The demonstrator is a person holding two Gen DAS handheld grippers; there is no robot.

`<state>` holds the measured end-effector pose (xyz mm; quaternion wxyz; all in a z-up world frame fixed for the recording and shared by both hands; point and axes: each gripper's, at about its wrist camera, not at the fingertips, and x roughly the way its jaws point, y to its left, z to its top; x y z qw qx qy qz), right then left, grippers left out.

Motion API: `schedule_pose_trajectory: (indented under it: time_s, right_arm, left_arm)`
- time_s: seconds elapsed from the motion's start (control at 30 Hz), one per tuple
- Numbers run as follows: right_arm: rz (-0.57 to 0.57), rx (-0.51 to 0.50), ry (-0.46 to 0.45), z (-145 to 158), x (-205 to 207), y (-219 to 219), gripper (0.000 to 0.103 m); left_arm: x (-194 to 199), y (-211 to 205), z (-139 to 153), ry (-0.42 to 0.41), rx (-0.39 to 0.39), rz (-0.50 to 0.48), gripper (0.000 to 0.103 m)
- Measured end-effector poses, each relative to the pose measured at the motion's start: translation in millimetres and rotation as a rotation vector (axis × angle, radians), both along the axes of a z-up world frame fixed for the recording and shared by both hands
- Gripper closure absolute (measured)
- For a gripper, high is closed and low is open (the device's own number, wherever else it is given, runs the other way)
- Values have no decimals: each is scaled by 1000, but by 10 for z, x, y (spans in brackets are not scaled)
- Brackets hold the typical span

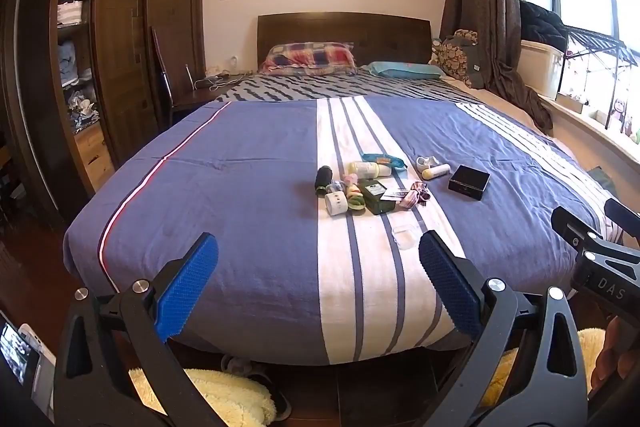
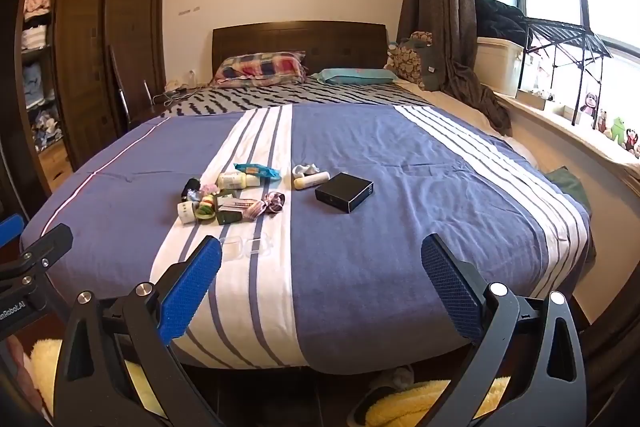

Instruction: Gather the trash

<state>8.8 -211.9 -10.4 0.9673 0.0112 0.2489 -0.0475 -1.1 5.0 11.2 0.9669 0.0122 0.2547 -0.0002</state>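
A cluster of small items lies mid-bed on the blue and white striped cover (image 1: 248,195): a blue wrapper (image 1: 382,159), a white bottle (image 1: 366,169), a green box (image 1: 376,195), a white cup (image 1: 335,204), a crumpled wrapper (image 1: 414,195) and a black box (image 1: 469,182). A clear plastic case (image 1: 404,237) lies nearer the foot. My left gripper (image 1: 318,251) hovers open over the foot of the bed, empty. In the right wrist view the same cluster sits left of centre, with the blue wrapper (image 2: 257,171) and black box (image 2: 344,191). My right gripper (image 2: 321,255) is open and empty too.
A dark wooden wardrobe (image 1: 120,27) with open shelves stands on the left, a window ledge (image 2: 560,123) with toys and a rack on the right. Pillows (image 1: 312,58) lie at the headboard. Yellow fluffy slippers (image 1: 224,395) sit on the floor below the bed's foot.
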Motion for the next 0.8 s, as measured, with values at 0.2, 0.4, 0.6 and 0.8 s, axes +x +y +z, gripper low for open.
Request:
schedule_pose_trajectory:
  time_s: [0.2,0.4,0.6,0.8]
  right_arm:
    - [10,-2,-6,4,-16,-1,3]
    - [13,-5,-9,12,-18,8,3]
    - [19,-8,-12,27,-23,30,3]
    - [23,-9,-10,21,-25,36,3]
  left_arm:
    - [-51,-18,-40,-9,-6,9,8]
    - [-56,-15,-34,-14,-10,8,8]
    - [-60,-6,-18,-16,-13,11,8]
    - [-65,-10,-18,-19,-13,10,8]
